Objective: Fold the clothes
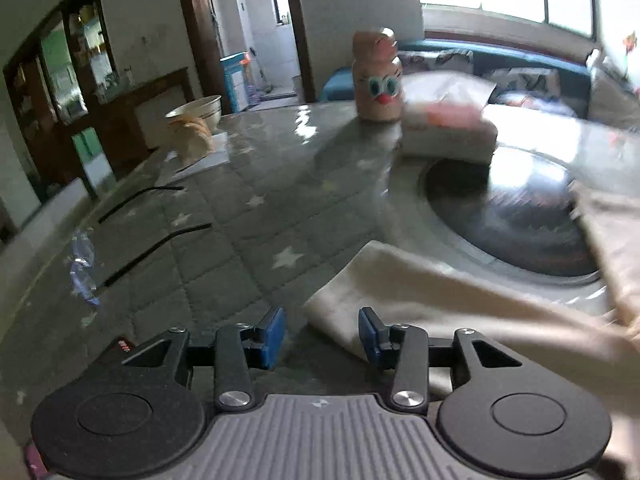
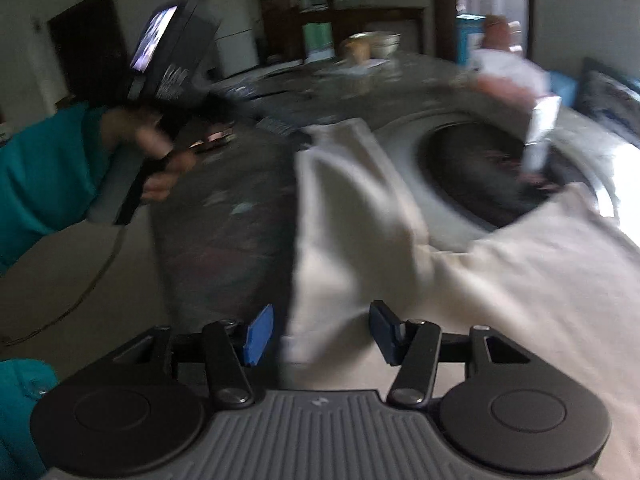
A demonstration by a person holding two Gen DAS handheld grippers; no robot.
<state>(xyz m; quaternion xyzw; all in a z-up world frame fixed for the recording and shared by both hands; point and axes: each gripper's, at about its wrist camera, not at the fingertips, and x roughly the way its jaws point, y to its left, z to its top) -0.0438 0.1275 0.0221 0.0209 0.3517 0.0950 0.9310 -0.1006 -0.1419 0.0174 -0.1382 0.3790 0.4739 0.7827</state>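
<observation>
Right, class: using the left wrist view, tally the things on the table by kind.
Cream garment: 1
Owl-faced jar: 1
Tissue box: 1
Bowl: 1
Black cable ends: 2
Crumpled clear wrapper: 1
Total: 7

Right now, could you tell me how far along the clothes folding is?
Barely begun. Done: the cream garment lies on the table, though rumpled, with no neat fold visible. In hand: nothing; the left gripper and right gripper are both open over its edge. Left: grasping and all folds.
</observation>
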